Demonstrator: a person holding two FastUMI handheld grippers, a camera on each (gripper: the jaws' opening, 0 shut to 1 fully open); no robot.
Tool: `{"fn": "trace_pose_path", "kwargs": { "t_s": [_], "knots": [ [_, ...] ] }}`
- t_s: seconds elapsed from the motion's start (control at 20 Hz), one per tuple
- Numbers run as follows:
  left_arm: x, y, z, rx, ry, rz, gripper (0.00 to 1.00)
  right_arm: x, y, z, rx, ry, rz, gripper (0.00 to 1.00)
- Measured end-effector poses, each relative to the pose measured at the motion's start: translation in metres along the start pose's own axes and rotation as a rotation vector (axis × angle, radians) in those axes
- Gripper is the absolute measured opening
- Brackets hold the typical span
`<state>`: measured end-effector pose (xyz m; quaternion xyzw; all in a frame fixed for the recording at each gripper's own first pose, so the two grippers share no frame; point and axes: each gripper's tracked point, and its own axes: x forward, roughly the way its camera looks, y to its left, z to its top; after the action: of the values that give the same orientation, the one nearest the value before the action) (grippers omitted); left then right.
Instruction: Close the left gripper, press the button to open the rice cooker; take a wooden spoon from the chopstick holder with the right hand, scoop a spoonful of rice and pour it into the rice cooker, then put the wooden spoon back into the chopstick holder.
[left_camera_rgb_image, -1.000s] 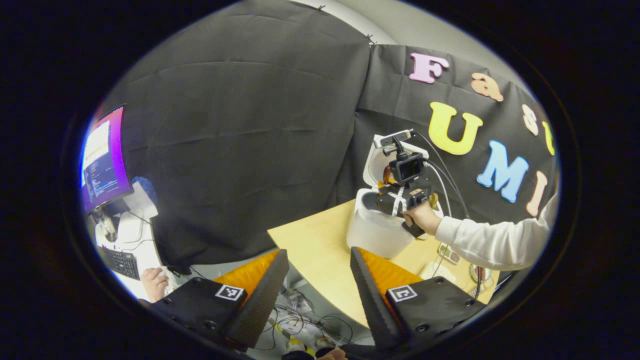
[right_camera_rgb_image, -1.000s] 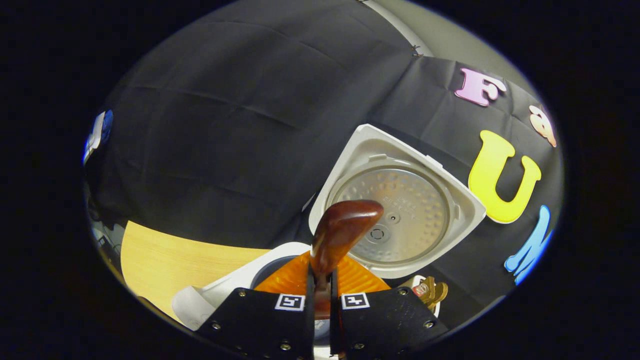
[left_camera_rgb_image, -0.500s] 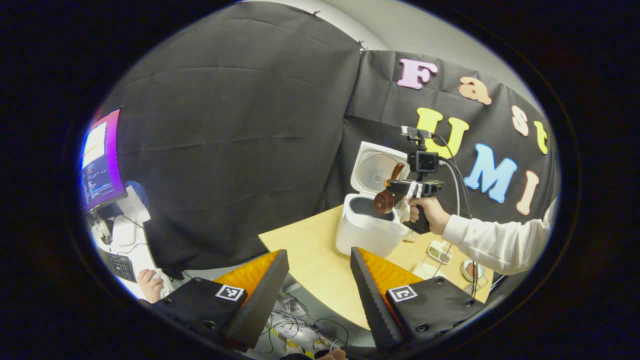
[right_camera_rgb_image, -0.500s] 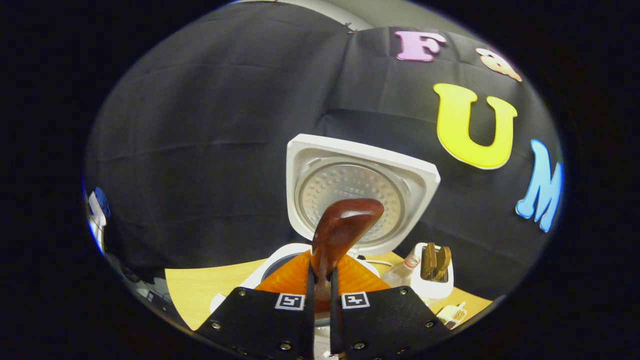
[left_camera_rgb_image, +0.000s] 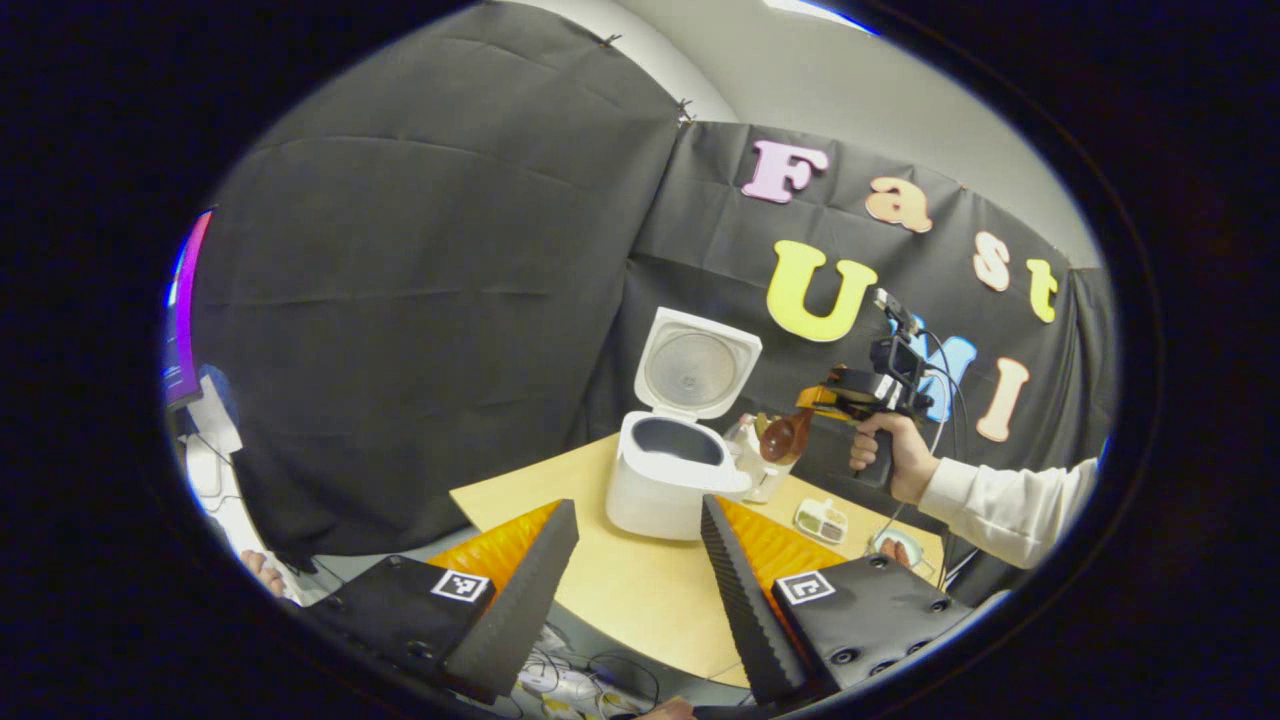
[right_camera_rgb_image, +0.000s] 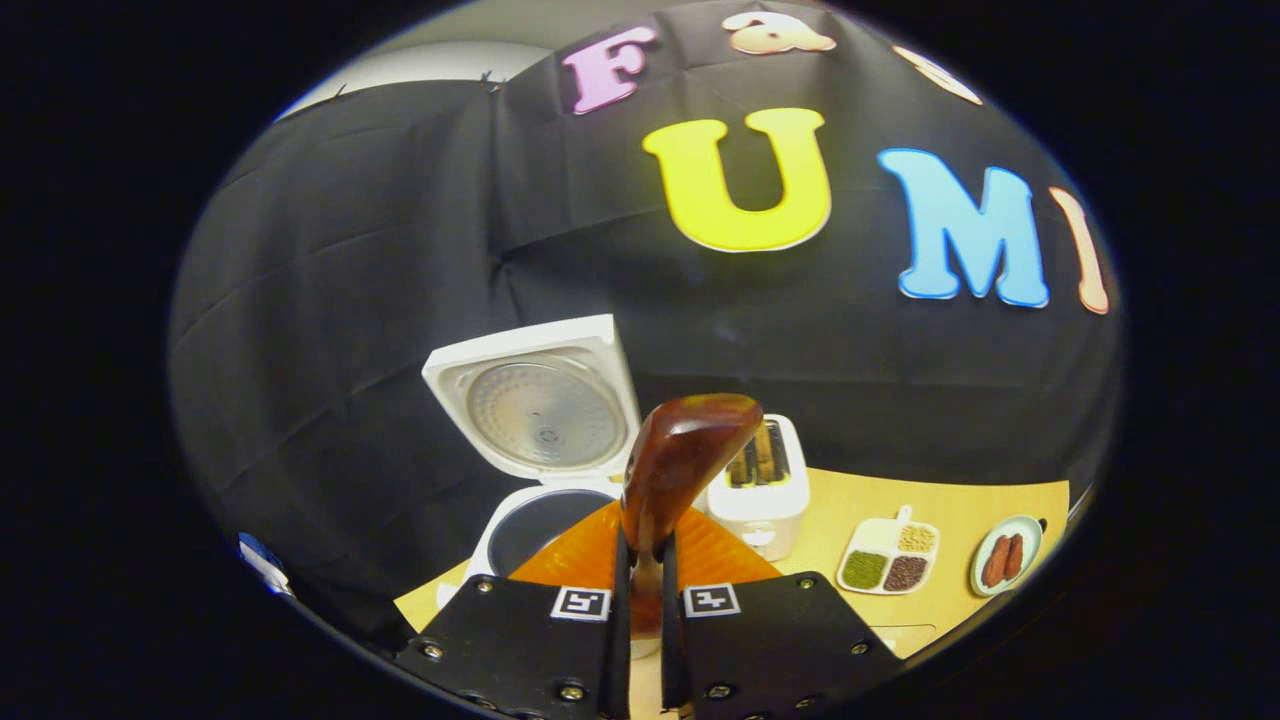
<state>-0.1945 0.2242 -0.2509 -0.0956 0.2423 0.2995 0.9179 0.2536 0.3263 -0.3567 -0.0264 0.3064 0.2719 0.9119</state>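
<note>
- the right gripper (right_camera_rgb_image: 640, 590) has swung away from the rice cooker (right_camera_rgb_image: 530, 520) over the last second: a second ago the raised lid loomed large just ahead of the spoon bowl, and now the cooker sits off to the left while the chopstick holder (right_camera_rgb_image: 765, 485) stands almost straight ahead.
- its fingers are pressed onto the handle of the wooden spoon (right_camera_rgb_image: 685, 465), whose bowl rises in front of the camera, just left of the holder.
- my reading: the pour is done and the return step is under way (whether rice landed in the pot cannot be told, since the inside looks only dark).
- the left gripper (left_camera_rgb_image: 635, 590) hangs spread apart and holds nothing, low at the near edge of the table (left_camera_rgb_image: 640, 585); it has drifted back, the cooker (left_camera_rgb_image: 665, 480) looking smaller than before.
- the left gripper view gives what the other cannot: the right gripper (left_camera_rgb_image: 835, 390) from the side, held by a hand (left_camera_rgb_image: 895, 455) in a pale sleeve, with the spoon (left_camera_rgb_image: 785, 437) drooping beside the holder's top, above the table.
- the right gripper view adds the holder's slots with wooden utensils in them, a divided tray (right_camera_rgb_image: 890, 560) of grains and a small plate (right_camera_rgb_image: 1005, 555) to the right.
</note>
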Motion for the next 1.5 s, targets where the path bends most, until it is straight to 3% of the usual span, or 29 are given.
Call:
{"fn": "trace_pose_path", "kwargs": {
  "t_s": [0.05,0.25,0.4,0.45,0.5,0.6,0.65,0.8,0.85,1.05,1.5],
  "knots": [
    [-0.001,-0.003,-0.001,-0.002,0.003,-0.023,0.84,-0.007,-0.017,-0.004,0.027,0.007,-0.024,0.12],
    [-0.005,-0.011,-0.004,0.003,0.015,-0.109,0.84,-0.037,-0.072,-0.032,0.168,0.033,-0.105,0.12],
    [-0.006,-0.016,-0.01,0.005,0.037,-0.156,0.84,-0.057,-0.107,-0.059,0.208,0.058,-0.164,0.13],
    [-0.003,-0.019,-0.014,0.01,0.048,-0.17,0.89,-0.063,-0.117,-0.065,0.232,0.067,-0.175,0.12],
    [0.002,-0.024,-0.02,0.024,0.065,-0.174,0.84,-0.067,-0.125,-0.073,0.256,0.074,-0.18,0.13],
    [0.014,-0.029,-0.017,0.032,0.053,-0.167,0.83,-0.075,-0.142,-0.085,0.293,0.086,-0.186,0.12],
    [0.019,-0.032,-0.016,0.026,0.056,-0.159,0.89,-0.08,-0.151,-0.089,0.32,0.089,-0.185,0.12],
    [0.027,-0.044,-0.02,0.013,0.065,-0.142,0.83,-0.095,-0.175,-0.108,0.467,0.101,-0.165,0.12],
    [0.029,-0.051,-0.021,0.023,0.069,-0.136,0.89,-0.101,-0.186,-0.116,0.5,0.11,-0.163,0.12],
    [0.037,-0.086,-0.025,0.049,0.082,-0.139,0.89,-0.128,-0.243,-0.135,0.613,0.116,-0.179,0.12],
    [0.075,-0.168,-0.048,0.086,0.153,-0.161,0.89,-0.174,-0.388,-0.159,0.788,0.05,-0.33,0.13]
  ]
}}
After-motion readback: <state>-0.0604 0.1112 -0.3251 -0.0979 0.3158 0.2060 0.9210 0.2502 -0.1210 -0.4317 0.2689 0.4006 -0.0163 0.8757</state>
